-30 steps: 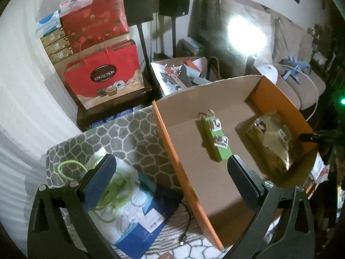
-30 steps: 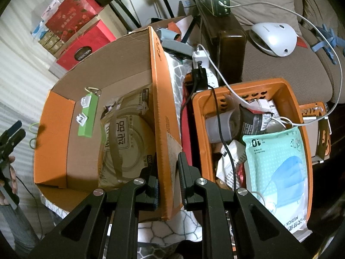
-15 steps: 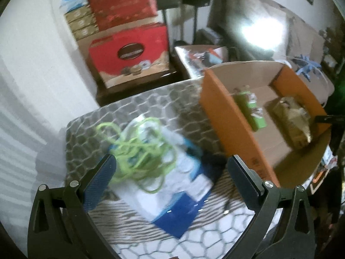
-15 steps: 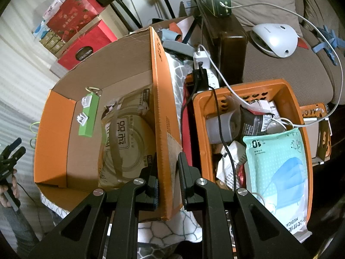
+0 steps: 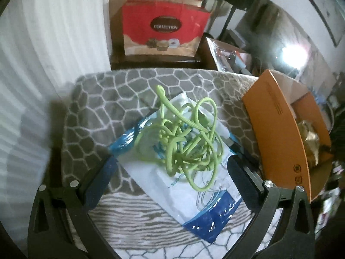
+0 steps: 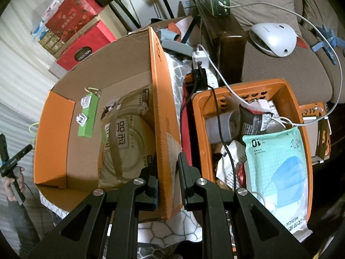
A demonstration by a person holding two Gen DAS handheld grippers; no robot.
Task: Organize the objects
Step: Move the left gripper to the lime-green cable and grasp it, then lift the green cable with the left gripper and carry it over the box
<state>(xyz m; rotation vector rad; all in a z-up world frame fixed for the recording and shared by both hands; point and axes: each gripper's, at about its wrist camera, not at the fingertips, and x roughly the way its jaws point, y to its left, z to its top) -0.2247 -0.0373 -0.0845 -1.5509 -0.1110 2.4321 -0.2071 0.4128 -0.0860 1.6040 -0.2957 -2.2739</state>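
Green cord [image 5: 187,142]: loose tangle on plastic bag [image 5: 194,185], mid-table. Left gripper [image 5: 172,170] spread wide above it, empty. Right gripper [image 6: 168,181] clamps cardboard box [image 6: 159,99] wall. Risk: trailing loops snagging, dragging bag along.

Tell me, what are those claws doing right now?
Left claw open over green cord. Right claw shut on cardboard box wall. Cord lies on plastic bag.
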